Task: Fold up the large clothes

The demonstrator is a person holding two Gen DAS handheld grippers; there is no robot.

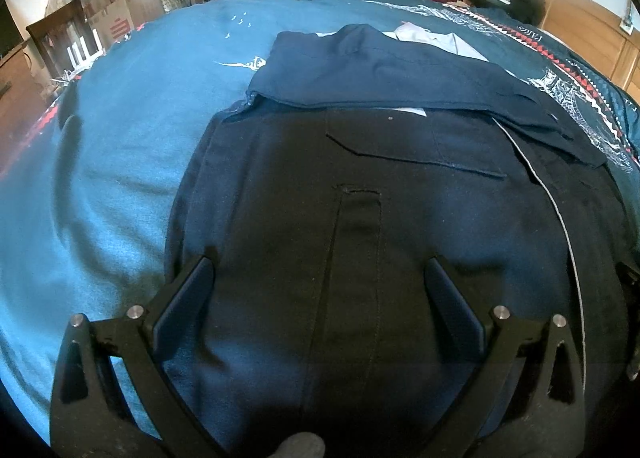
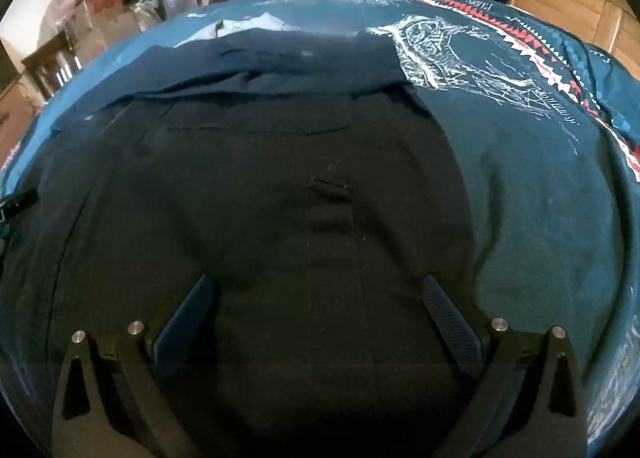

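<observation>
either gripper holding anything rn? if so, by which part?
Nothing held. Left gripper and right gripper are both open, hovering over the dark navy trousers on the bed; no fabric between their fingers.

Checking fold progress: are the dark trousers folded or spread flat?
Folded once: the dark trousers have a layer doubled back across them.

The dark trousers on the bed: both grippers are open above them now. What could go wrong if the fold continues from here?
1. The dark trousers lie in layers, with a flap already folded over. The left gripper or right gripper may pinch only the top layer, so the fold could skew.
2. The blue bedspread is soft and wrinkled; a finger could catch it together with the trousers.
</observation>
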